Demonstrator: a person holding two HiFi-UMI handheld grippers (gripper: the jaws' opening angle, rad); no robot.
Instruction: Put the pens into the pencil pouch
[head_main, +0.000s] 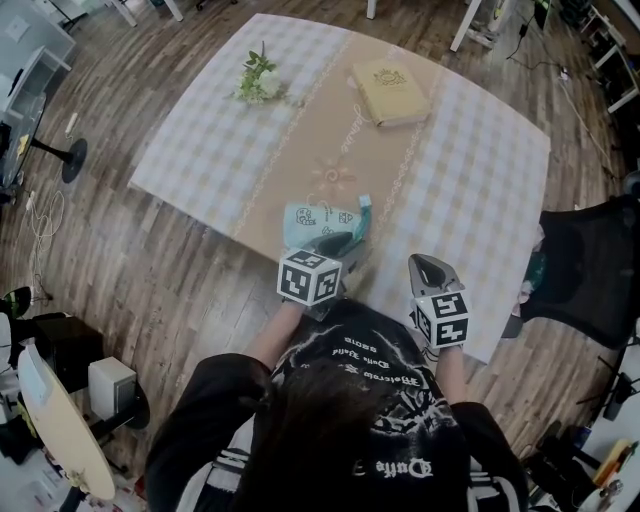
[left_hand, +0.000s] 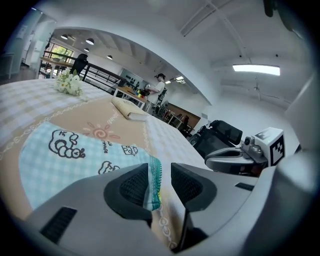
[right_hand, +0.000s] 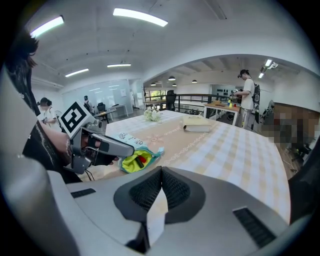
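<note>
**Left claw open at the pouch's mouth, right claw shut and empty**

Your left claw (left_hand: 160, 176) has its jaws apart. The teal zip edge of the pouch (head_main: 318, 220) rises between them. That edge sits close against one pad and a gap shows before the other, so the claw has hold of nothing.

The pouch is pale blue with small cartoon prints. It lies at the near edge of the surface (head_main: 480, 170), on the beige strip that runs down the middle of the checked cloth, right in front of you. From the right gripper view its mouth gapes open and shows a yellow lining. Pens (right_hand: 141, 159) lie inside it; you can make out a red one and a dark one beside it.

Your right claw (right_hand: 161, 176) has its jaws pressed together with nothing between them. It hangs over the near edge of the surface, to the right of the pouch and clear of it.

Further off, a closed tan book (head_main: 390, 92) lies by the far edge, just beside the beige strip. A small bunch of white flowers (head_main: 258, 78) lies towards the far left corner.
</note>
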